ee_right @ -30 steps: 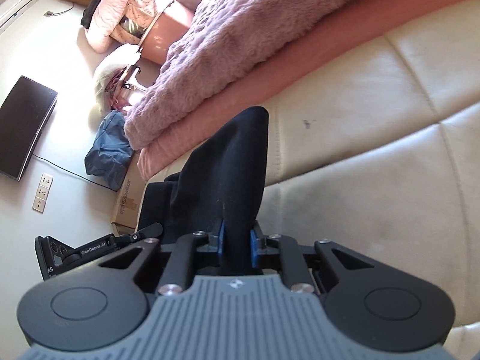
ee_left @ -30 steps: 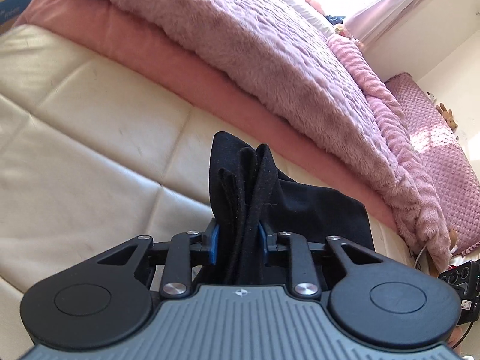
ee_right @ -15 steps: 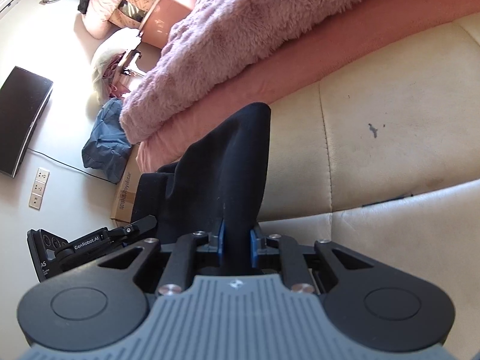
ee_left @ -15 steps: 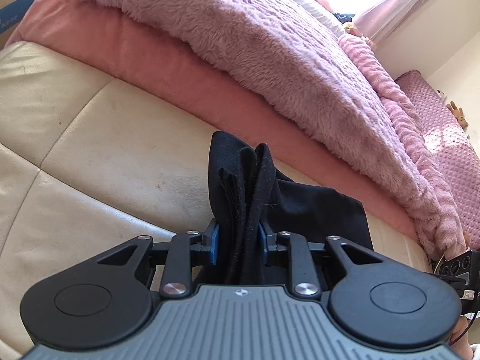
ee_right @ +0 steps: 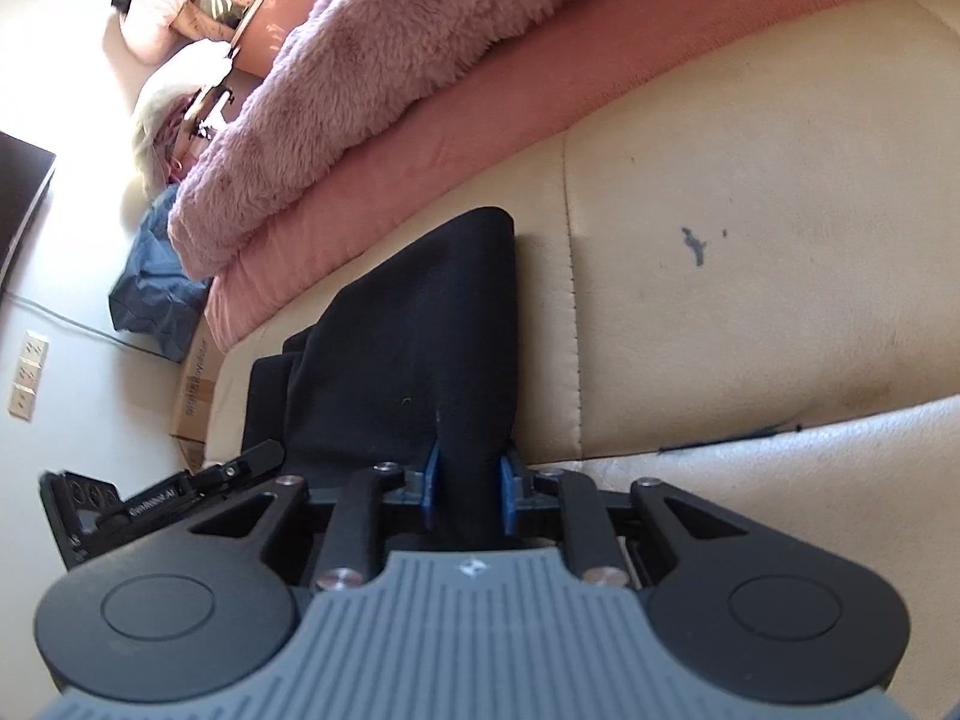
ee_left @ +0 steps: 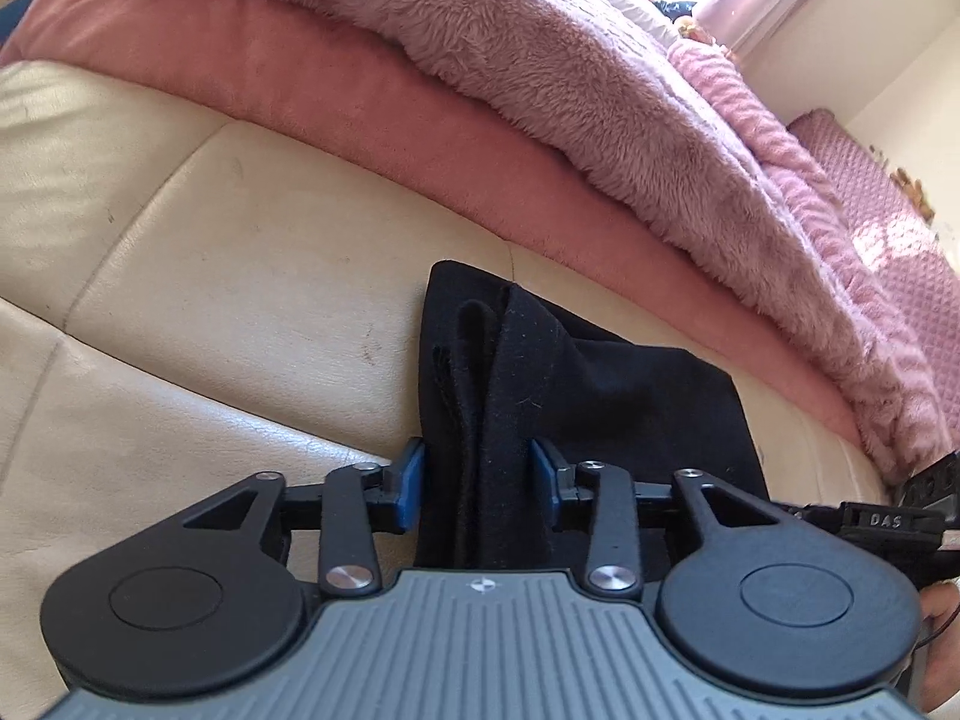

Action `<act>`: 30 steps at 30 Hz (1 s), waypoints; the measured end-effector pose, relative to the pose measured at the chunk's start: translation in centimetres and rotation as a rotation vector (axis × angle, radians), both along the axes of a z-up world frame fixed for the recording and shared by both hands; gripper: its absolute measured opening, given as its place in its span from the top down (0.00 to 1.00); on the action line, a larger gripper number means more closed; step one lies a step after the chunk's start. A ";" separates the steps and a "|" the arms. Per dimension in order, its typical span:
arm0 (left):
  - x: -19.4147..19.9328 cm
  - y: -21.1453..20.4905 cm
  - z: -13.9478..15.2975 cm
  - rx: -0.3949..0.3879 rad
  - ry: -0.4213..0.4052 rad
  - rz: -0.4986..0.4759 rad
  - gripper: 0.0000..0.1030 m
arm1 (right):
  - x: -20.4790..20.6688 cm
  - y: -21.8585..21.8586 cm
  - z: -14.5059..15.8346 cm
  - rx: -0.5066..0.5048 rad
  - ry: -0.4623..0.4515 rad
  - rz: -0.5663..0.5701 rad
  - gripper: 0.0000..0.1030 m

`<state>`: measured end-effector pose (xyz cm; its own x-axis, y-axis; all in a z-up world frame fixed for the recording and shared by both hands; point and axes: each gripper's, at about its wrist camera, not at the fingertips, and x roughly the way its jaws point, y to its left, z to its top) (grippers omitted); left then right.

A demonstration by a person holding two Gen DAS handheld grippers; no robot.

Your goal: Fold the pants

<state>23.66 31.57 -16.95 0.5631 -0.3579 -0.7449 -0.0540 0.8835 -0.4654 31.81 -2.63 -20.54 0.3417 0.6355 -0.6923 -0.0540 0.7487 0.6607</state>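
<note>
Left wrist view shows the black pants (ee_left: 600,396) lying folded on the cream leather sofa (ee_left: 198,276), their thick bunched layers rising between the blue pads of the left gripper (ee_left: 478,480). Its jaws have just been opening and now stand clear of the cloth (a gap shows at each pad). In the right wrist view the right gripper (ee_right: 468,489) has also been opening, yet its pads still seem to touch the soft matte fabric. A cardboard box (ee_right: 195,396) sits beside the sofa; its contents cannot be seen. Behind, a fluffy mauve blanket (ee_left: 540,60) lies over a pink velvety cushion (ee_left: 336,84).
</note>
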 end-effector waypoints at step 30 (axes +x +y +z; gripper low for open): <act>-7.9 -7.0 3.3 0.480 -0.034 -0.019 0.86 | -12.7 7.1 3.3 -0.570 -0.400 0.335 0.97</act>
